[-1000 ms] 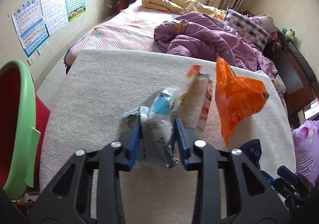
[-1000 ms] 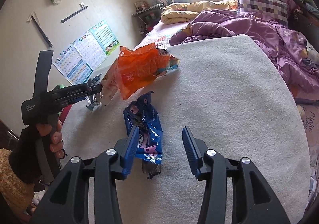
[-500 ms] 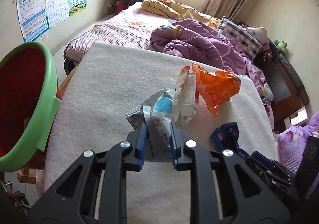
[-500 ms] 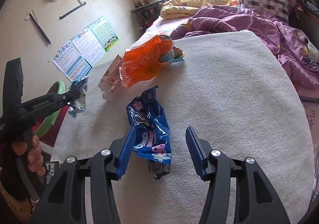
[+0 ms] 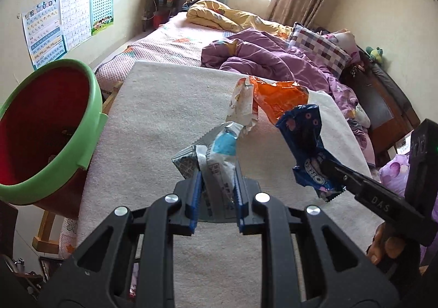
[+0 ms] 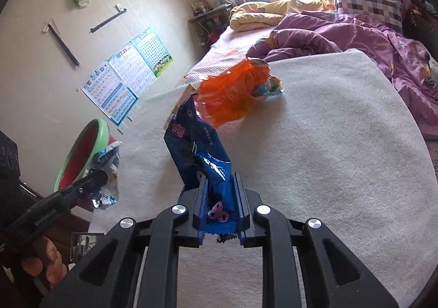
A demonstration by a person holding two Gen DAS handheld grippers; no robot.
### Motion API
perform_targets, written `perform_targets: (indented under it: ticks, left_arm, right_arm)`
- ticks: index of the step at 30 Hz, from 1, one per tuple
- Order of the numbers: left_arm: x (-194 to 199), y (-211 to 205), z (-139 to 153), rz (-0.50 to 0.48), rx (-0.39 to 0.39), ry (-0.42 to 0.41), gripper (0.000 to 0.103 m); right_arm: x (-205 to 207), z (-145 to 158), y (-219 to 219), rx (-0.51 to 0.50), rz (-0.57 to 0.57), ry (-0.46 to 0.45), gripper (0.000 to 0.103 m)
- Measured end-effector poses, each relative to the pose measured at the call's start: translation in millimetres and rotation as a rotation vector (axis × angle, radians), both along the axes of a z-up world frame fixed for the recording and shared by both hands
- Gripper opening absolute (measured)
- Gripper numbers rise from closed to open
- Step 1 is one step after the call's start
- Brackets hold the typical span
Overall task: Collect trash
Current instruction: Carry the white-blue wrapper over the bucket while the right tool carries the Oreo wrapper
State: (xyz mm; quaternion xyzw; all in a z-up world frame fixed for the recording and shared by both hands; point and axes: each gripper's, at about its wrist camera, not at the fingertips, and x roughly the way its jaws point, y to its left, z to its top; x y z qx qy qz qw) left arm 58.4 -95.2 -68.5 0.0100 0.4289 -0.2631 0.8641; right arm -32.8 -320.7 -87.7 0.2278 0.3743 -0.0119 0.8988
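My left gripper [image 5: 218,171] is shut on a silver and light-blue wrapper [image 5: 216,154] and holds it above the cream blanket, right of the bin. It shows at the left of the right wrist view [image 6: 105,171]. My right gripper [image 6: 220,184] is shut on a blue Oreo wrapper [image 6: 197,149], lifted off the blanket; it also shows in the left wrist view [image 5: 309,149]. An orange bag [image 5: 279,97] [image 6: 232,94] and a white wrapper [image 5: 242,108] lie on the blanket further back.
A red bin with a green rim [image 5: 41,127] [image 6: 82,154] stands left of the cream-blanketed table [image 5: 164,116]. Behind it is a bed with purple bedding [image 5: 273,64] and a checked pillow [image 5: 317,48]. Posters [image 5: 63,17] hang on the left wall.
My right gripper has closed on the blue Oreo wrapper and lifted it off the blanket. My left gripper, still holding the silver wrapper, has moved nearer the bin.
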Motion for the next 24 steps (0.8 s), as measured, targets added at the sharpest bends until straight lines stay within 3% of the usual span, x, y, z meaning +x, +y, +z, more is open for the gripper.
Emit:
perform_targets:
  ticks: [8,24]
  left_arm:
    - [7,32,5,0.032,-0.003,-0.019,0.02]
    - [29,96,20,0.083,-0.005,-0.073,0.02]
  right_arm:
    - [14,22,35,-0.007,0.055,-0.037,0.017]
    - [36,38,101,-0.02,0.112,-0.069,0.017]
